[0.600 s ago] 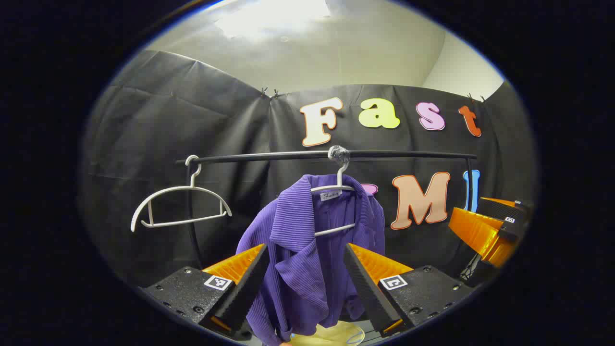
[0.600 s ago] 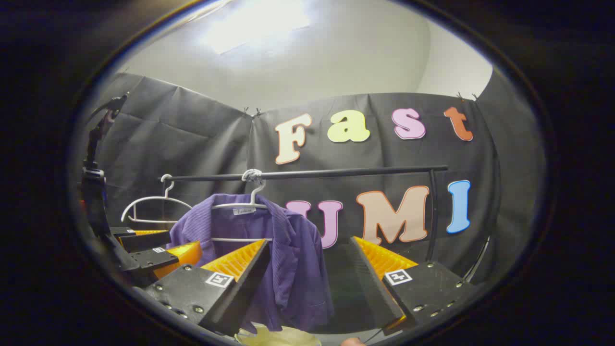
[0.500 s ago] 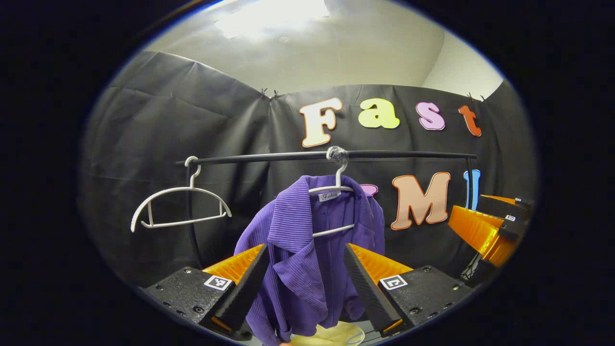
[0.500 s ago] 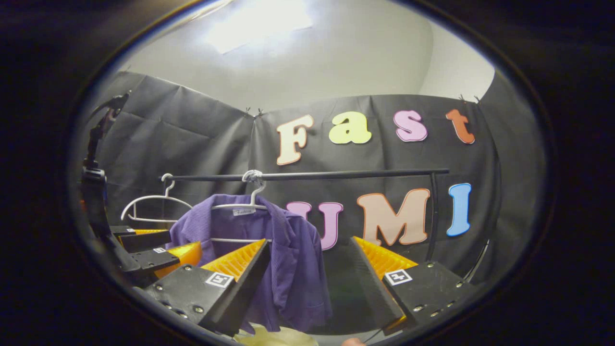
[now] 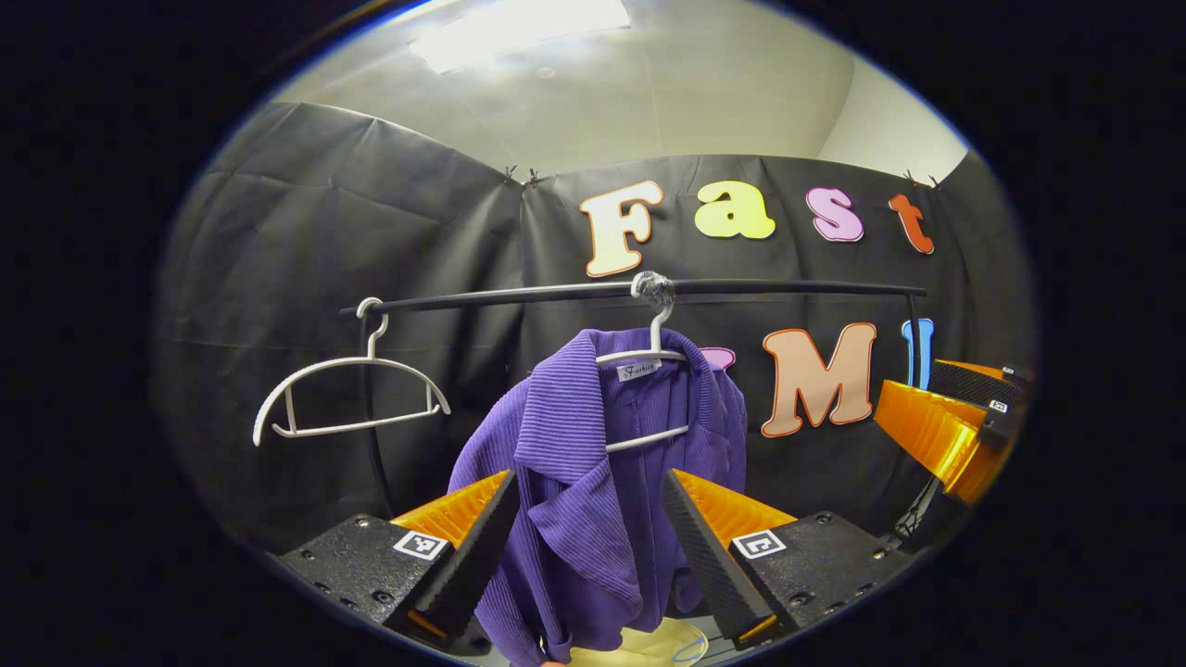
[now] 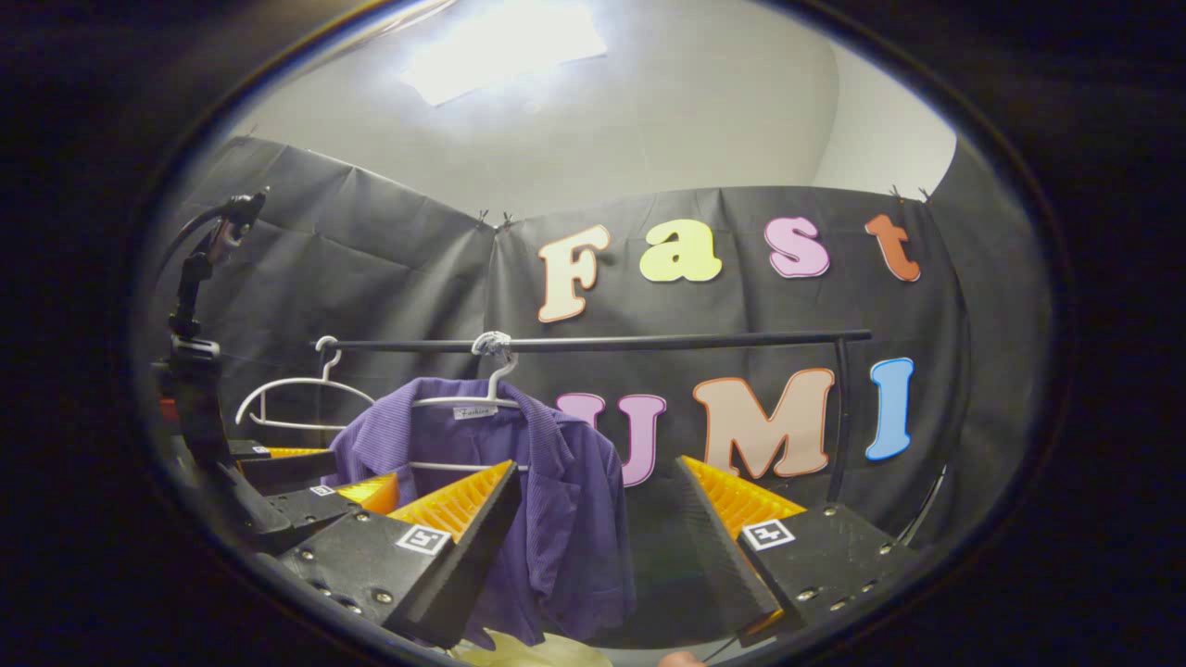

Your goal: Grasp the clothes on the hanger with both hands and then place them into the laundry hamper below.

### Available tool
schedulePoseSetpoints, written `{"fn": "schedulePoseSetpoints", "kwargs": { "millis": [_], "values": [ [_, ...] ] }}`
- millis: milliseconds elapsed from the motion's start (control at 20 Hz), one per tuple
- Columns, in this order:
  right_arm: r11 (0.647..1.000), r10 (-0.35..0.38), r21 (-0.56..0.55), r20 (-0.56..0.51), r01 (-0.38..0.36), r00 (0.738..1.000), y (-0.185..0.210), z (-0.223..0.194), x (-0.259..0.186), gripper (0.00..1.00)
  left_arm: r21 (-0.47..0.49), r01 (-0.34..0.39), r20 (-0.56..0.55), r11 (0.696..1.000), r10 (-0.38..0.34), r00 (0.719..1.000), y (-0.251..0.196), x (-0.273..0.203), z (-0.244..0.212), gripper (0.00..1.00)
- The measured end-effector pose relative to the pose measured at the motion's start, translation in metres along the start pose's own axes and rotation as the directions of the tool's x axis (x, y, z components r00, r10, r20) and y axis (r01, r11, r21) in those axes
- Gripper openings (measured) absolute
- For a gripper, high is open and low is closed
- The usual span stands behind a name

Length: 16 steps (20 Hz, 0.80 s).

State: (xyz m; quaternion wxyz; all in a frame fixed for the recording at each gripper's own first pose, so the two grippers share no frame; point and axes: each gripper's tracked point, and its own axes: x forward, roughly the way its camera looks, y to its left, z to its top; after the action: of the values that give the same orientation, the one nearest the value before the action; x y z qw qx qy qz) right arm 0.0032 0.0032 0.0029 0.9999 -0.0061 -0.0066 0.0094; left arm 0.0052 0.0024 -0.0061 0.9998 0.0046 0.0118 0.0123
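A purple ribbed shirt (image 5: 593, 500) hangs on a white hanger (image 5: 649, 357) from a black rail (image 5: 741, 287). My left gripper (image 5: 588, 528) is open in front of the shirt's left side, its fingers framing the collar flap without touching it. In the right gripper view the same shirt (image 6: 565, 528) hangs left of centre, and my right gripper (image 6: 593, 528) is open, its left finger overlapping the shirt's right half. The other gripper (image 5: 945, 426) shows at the right edge of the left gripper view. A pale yellow hamper (image 5: 649, 644) peeks out below the shirt.
An empty white hanger (image 5: 347, 398) hangs at the rail's left end. The rail's black upright (image 6: 841, 417) stands at the right. A dark stand with a cable (image 6: 195, 352) rises at the left of the right gripper view. The left gripper (image 6: 296, 482) sits below it.
Both grippers have crept slightly forward and tilted a little; the shirt and rail sit marginally higher in the left gripper view. Both stay open, and the shirt still hangs on its hanger.
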Motion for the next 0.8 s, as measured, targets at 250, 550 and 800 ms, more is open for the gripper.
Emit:
{"fn": "schedulePoseSetpoints", "kwargs": {
  "millis": [250,550,800],
  "values": [
    [1.0,0.004,0.0,-0.004,-0.004,1.0,0.003,-0.002,0.003,0.98,0.001,-0.01,-0.02,1.0,0.01,1.0,0.001,0.005,-0.008,0.93],
    [1.0,-0.011,-0.015,-0.008,0.011,1.0,-0.001,-0.003,0.007,0.96,0.025,-0.053,-0.054,0.998,0.054,0.997,0.002,0.024,-0.03,0.93],
    [0.999,-0.028,-0.044,-0.011,0.027,1.0,-0.009,-0.003,0.009,0.98,0.037,-0.084,-0.084,0.996,0.087,0.993,0.007,0.042,-0.047,0.93]
  ]
}}
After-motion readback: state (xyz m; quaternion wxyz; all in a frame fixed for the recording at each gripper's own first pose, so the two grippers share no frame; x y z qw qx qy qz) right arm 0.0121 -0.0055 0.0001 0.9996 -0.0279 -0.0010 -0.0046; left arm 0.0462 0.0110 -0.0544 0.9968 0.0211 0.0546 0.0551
